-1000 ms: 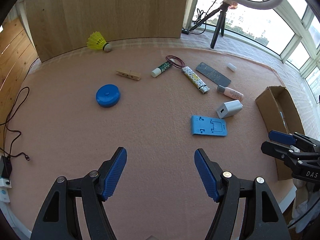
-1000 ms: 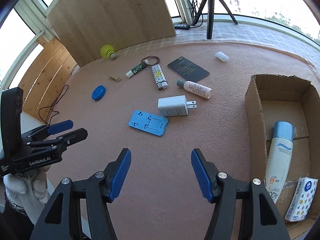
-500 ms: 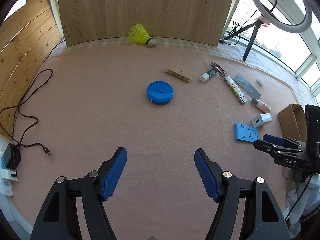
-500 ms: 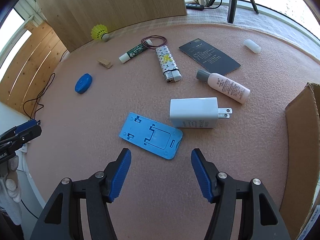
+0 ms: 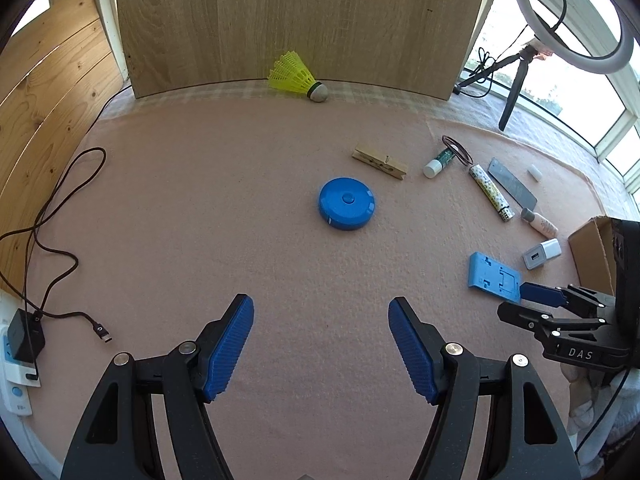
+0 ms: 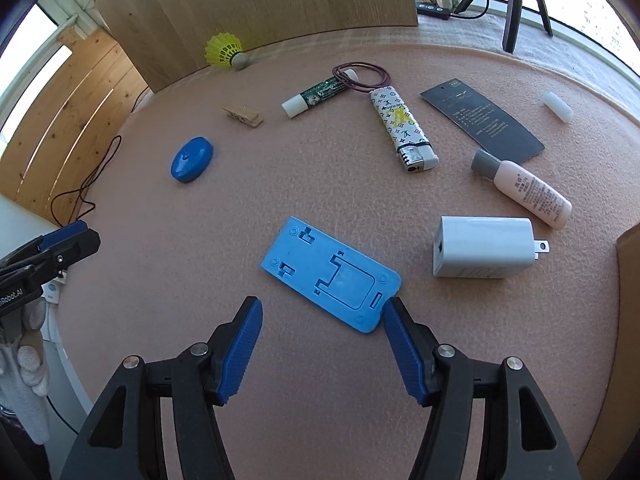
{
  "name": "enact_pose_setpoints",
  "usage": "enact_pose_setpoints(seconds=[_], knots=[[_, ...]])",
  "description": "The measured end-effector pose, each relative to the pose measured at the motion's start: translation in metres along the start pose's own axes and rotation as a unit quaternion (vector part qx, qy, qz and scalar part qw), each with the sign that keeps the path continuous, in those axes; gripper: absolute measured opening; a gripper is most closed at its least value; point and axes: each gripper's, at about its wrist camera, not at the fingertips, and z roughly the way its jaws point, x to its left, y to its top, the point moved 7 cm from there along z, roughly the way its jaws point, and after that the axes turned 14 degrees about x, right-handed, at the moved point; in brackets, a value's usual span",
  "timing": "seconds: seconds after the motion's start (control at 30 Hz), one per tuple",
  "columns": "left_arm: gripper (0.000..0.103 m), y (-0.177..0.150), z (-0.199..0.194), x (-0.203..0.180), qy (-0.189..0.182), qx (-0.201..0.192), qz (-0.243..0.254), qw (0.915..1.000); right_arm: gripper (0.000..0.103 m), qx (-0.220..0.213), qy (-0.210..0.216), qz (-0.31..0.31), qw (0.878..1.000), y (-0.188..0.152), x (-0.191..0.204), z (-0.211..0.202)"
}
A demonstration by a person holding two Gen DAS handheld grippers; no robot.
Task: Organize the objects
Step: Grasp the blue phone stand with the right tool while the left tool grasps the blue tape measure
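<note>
My right gripper point(image 6: 322, 326) is open and empty, low over the pink mat, its fingertips just short of a flat blue phone stand point(image 6: 330, 274). A white charger point(image 6: 482, 247), a pink bottle point(image 6: 524, 188), a lighter point(image 6: 402, 128), a black card point(image 6: 482, 120) and a lip balm point(image 6: 314, 96) lie beyond. My left gripper point(image 5: 322, 330) is open and empty, facing a round blue tape measure point(image 5: 347, 203). A wooden clothespin point(image 5: 380, 161) and a yellow shuttlecock point(image 5: 296, 76) lie farther off. The right gripper also shows in the left wrist view point(image 5: 540, 296).
A cardboard box point(image 5: 592, 248) stands at the mat's right edge. A black cable point(image 5: 52, 216) with charger lies at the left. A wooden board point(image 5: 296, 20) stands behind the mat. A ring-light tripod point(image 5: 516, 88) stands at the back right. A red hair tie point(image 6: 362, 76) and a white cap point(image 6: 558, 107) lie on the mat.
My right gripper has moved forward and down towards the blue phone stand. My left gripper has swung left, then forward, bringing the tape measure closer to centre. Both stayed open.
</note>
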Motion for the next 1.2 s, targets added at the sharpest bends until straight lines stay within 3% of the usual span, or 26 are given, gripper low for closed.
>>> enact_pose_setpoints(seconds=[0.23, 0.4, 0.67, 1.1, 1.2], knots=[[0.073, 0.028, 0.025, -0.003, -0.001, 0.011, 0.000, 0.9999, 0.060, 0.010, 0.023, -0.039, 0.999, -0.002, 0.050, 0.015], [0.073, 0.053, 0.042, -0.008, 0.012, 0.014, 0.008, 0.9998, 0.059, -0.029, -0.045, -0.040, 0.998, 0.005, 0.051, 0.004], [0.073, 0.082, 0.067, -0.010, 0.016, 0.024, -0.008, 0.9995, 0.059, -0.026, -0.105, -0.048, 0.993, 0.026, 0.050, 0.014], [0.071, 0.102, 0.085, -0.015, 0.035, 0.032, -0.011, 0.9988, 0.058, -0.016, -0.121, -0.042, 0.992, 0.046, 0.045, 0.024], [0.066, 0.103, 0.084, -0.015, 0.036, 0.028, -0.009, 0.9989, 0.051, -0.014, -0.126, -0.044, 0.991, 0.047, 0.044, 0.024]])
